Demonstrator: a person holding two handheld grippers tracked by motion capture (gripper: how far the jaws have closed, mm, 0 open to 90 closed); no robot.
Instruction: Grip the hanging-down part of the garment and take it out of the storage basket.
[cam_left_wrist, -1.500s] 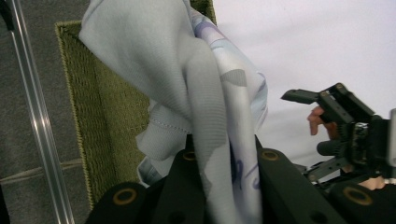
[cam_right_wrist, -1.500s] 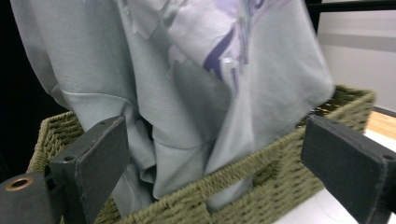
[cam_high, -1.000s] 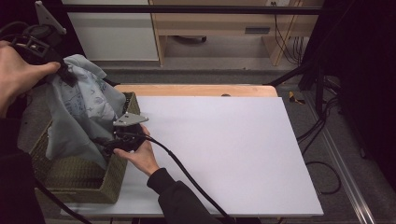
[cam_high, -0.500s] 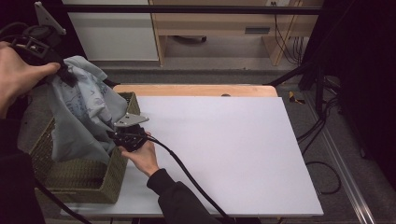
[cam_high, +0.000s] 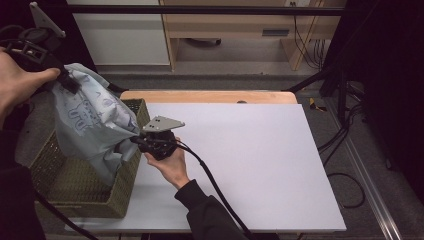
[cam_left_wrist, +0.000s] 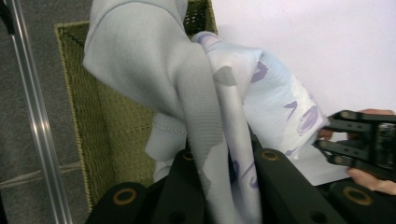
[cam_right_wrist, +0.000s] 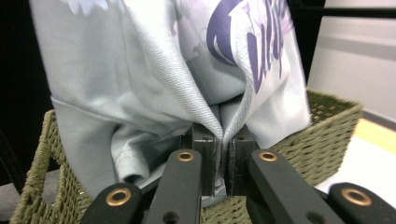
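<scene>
A white table (cam_high: 250, 165) with a wooden far edge (cam_high: 210, 96) stands on grey floor (cam_high: 220, 80). At 12 o'clock sits a wooden desk (cam_high: 235, 30); at 11, a white cabinet (cam_high: 120, 35). Cables (cam_high: 345, 150) trail at 3 o'clock. The room is dim.

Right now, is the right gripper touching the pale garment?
Touching. The right gripper view shows the right gripper shut on a fold of the pale garment.

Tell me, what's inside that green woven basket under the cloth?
The pale printed garment, pinched by both hand-held grippers, hangs down into the basket. Bare woven floor shows beside it. Whatever lies beneath the hanging cloth is covered.
</scene>
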